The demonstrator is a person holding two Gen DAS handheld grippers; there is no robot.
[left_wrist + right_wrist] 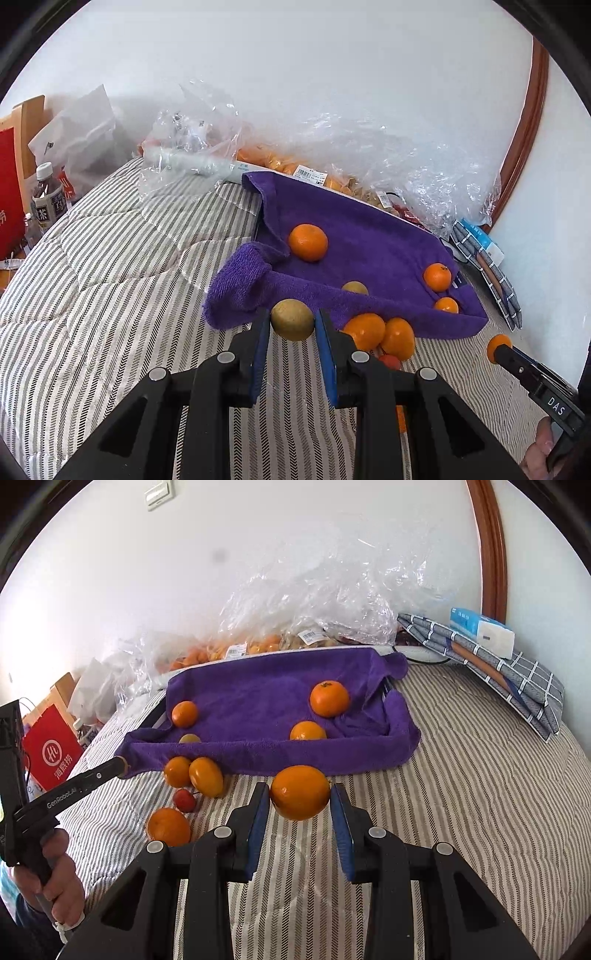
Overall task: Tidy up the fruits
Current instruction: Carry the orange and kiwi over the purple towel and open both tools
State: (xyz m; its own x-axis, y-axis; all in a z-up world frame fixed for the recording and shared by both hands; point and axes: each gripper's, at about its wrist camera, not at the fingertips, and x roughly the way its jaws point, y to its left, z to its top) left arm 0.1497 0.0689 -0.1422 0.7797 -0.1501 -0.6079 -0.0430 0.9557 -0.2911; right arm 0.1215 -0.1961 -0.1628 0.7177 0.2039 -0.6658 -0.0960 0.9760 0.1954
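Fruits partly sorted: several oranges (pixel 329 698) sitting in towel-lined tray (pixel 399 749), others waiting on bed (pixel 480 775); left gripper (pixel 292 320) clamping yellowish fruit (pixel 292 319), right gripper (pixel 300 793) clamping orange (pixel 300 792).

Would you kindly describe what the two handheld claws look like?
Both are black plastic with blue pads and round silver bolts. The left claw has a pistol-style handle and white "GenRobot.AI" lettering in the right wrist view; the right claw bears a white "DAS" label.

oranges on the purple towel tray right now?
3 in the right wrist view: left, back right, front behind the tray front wall. More may hide behind that wall.
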